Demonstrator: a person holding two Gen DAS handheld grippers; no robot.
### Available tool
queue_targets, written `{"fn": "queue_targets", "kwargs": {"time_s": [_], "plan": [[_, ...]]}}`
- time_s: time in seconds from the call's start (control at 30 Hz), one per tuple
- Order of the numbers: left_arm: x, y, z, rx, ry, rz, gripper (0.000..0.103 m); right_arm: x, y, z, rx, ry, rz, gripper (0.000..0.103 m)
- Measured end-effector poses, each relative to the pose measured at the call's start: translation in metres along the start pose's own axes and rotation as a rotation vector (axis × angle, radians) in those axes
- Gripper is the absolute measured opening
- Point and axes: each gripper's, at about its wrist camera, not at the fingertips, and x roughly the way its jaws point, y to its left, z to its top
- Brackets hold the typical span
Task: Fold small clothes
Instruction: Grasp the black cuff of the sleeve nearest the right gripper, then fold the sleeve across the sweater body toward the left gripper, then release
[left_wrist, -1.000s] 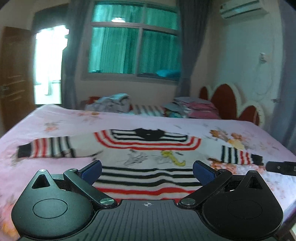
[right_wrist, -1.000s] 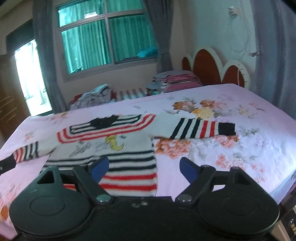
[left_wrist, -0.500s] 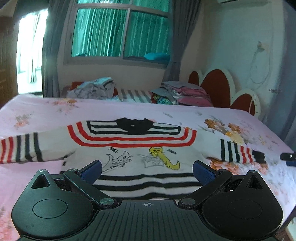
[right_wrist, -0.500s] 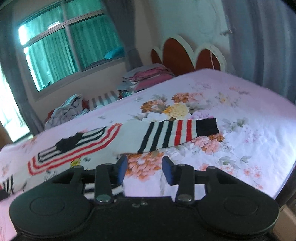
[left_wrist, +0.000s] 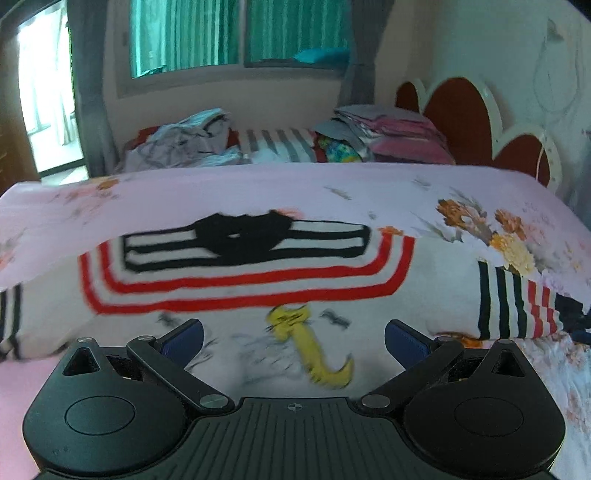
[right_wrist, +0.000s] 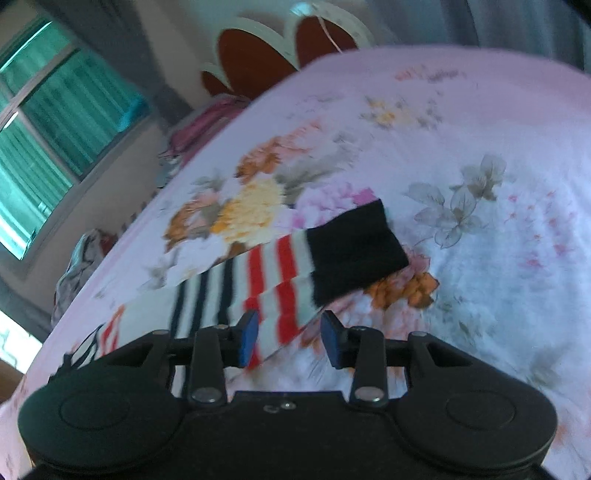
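Striped knit, white with red and black bands: a small sweater (left_wrist: 251, 280) is laid flat, front up, on a pink floral bedspread (left_wrist: 221, 192), sleeves spread to either side. A black collar is seen at the far edge, a yellow cat figure near the chest centre. The picture is blurred in both views.

Left gripper (left_wrist: 293, 334) is held over the sweater's body, jaws spread wide, nothing between the blue pads (left_wrist: 184, 338); no cloth is gripped.

Right gripper (right_wrist: 290, 338) is tilted over the sleeve (right_wrist: 273, 277), whose black cuff (right_wrist: 354, 251) lies ahead of the fingertips on the bedspread (right_wrist: 480, 147). Its jaws have just been closing and now stand partly narrowed; the sleeve's striped edge is seen in the gap between the pads, but no pressing on the cloth is shown, so the sleeve is not counted as held.

Loose clothes (left_wrist: 177, 140) and a folded stack (left_wrist: 388, 133) are noted beyond the bed, below a window (left_wrist: 240, 33). A red scalloped headboard (left_wrist: 469, 110) is seen at right.
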Motion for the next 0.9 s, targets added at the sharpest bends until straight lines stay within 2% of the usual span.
{"fn": "queue_targets", "kwargs": {"time_s": [0.1,0.27,0.33,0.4,0.47,0.5,0.57,0.6,0.7,0.77,0.9], "plan": [[0.014,-0.019,0.010,-0.011,0.025,-0.026,0.103,0.019,-0.009,0.001,0.051,0.041,0.004,0.037],[0.032,-0.025,0.016,-0.035,0.058,-0.062,0.103,0.029,-0.014,0.007,0.095,0.046,0.022,0.037],[0.038,-0.018,0.016,-0.053,0.061,-0.058,0.103,0.034,-0.019,0.010,0.115,0.040,0.022,0.031],[0.042,-0.006,0.016,-0.075,0.062,-0.059,0.103,0.036,-0.021,0.014,0.120,0.044,0.001,0.018],[0.044,0.011,0.012,-0.079,0.059,-0.050,0.103,0.037,-0.018,0.016,0.084,0.041,-0.030,0.009],[0.047,0.023,0.011,-0.076,0.061,-0.039,0.103,0.036,-0.011,0.017,0.030,0.036,-0.058,0.008],[0.054,0.043,0.008,-0.060,0.082,-0.017,0.103,0.030,0.029,0.012,-0.215,-0.013,-0.132,0.008],[0.060,0.054,0.005,-0.042,0.109,-0.014,0.103,0.027,0.046,0.009,-0.291,-0.035,-0.126,0.008],[0.079,0.080,-0.002,0.006,0.201,0.006,0.103,0.024,0.092,0.002,-0.374,-0.030,-0.073,0.008],[0.081,0.097,-0.004,0.002,0.189,0.006,0.103,0.023,0.122,-0.007,-0.432,-0.039,-0.049,0.008],[0.076,0.125,-0.001,-0.035,0.138,0.007,0.103,0.026,0.188,-0.037,-0.548,-0.020,0.058,0.008]]}}
